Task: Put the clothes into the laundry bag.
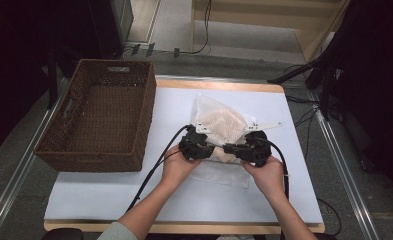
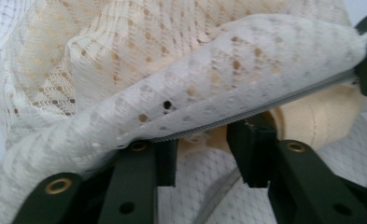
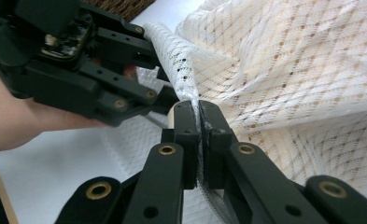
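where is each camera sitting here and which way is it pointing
High view: above the person's side, looking forward and down at the table; forearms, both hands, both grippers.
Left gripper view: rides the left gripper, facing the mesh bag.
Right gripper view: rides the right gripper, shut on the bag's edge; left hand beyond.
Shared: the bag.

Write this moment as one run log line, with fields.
left gripper: open at zipper edge | right gripper: shut on mesh bag | basket: left of bag
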